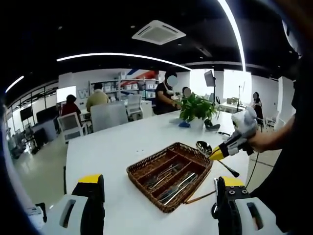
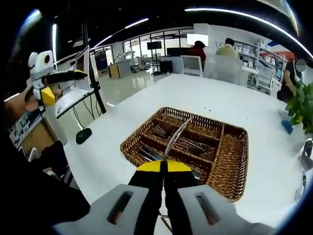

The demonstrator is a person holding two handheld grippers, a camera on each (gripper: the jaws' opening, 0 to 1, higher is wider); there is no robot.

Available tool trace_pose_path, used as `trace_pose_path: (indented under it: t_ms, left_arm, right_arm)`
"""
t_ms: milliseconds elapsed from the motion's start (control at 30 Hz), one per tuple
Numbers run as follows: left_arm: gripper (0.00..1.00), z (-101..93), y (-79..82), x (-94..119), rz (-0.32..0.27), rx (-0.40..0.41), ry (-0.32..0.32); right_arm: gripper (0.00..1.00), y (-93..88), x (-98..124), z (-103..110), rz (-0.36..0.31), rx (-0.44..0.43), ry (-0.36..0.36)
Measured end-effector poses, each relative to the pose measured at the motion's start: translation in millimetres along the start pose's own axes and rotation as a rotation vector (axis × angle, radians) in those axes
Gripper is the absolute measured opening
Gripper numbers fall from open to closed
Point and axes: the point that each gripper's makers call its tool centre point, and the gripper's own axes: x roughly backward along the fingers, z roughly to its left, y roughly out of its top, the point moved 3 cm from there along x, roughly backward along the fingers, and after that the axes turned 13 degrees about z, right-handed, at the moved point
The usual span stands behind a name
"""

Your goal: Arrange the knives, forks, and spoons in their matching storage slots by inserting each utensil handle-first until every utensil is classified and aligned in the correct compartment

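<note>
Right gripper [image 2: 164, 167]: jaws pressed together, pinching a spoon [image 2: 177, 137] over the wicker basket [image 2: 230, 166] | Left gripper [image 1: 159, 188]: jaws spread wide, nothing held | White table [image 1: 112, 147] beneath

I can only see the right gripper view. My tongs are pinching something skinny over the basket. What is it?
Observer: It's a spoon. The left gripper view shows its round bowl sticking out past your right tongs.
Operator: Are my other tongs holding anything?
Observer: No. The left tongs are wide open with nothing gripped, pointing at the basket.
</note>
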Motion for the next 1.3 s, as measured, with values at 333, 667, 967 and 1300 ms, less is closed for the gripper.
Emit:
trace_pose_path:
  t_ms: [333, 667, 967, 1300]
  left_arm:
    - [1.00, -8.4, 11.8, -11.0, -0.008, -0.004, -0.027]
    - [1.00, -72.6, 40.7, -56.3, -0.008, 0.021, -0.173]
    - [0.84, -106.1, 49.7, -64.3, -0.016, 0.129, -0.316]
    - [0.53, -137.4, 62.2, -67.8, -0.009, 0.116, -0.410]
  right_arm:
    - [0.00, 42.2, 21.7, 7.5, -0.101, 0.007, 0.019]
    - [0.00, 64.8, 36.0, 27.2, -0.166, 0.011, 0.053]
    - [0.00, 80.7, 53.0, 57.2, -0.218, 0.050, 0.101]
    - [0.00, 94.1, 73.1, 76.6, -0.266, 0.059, 0.148]
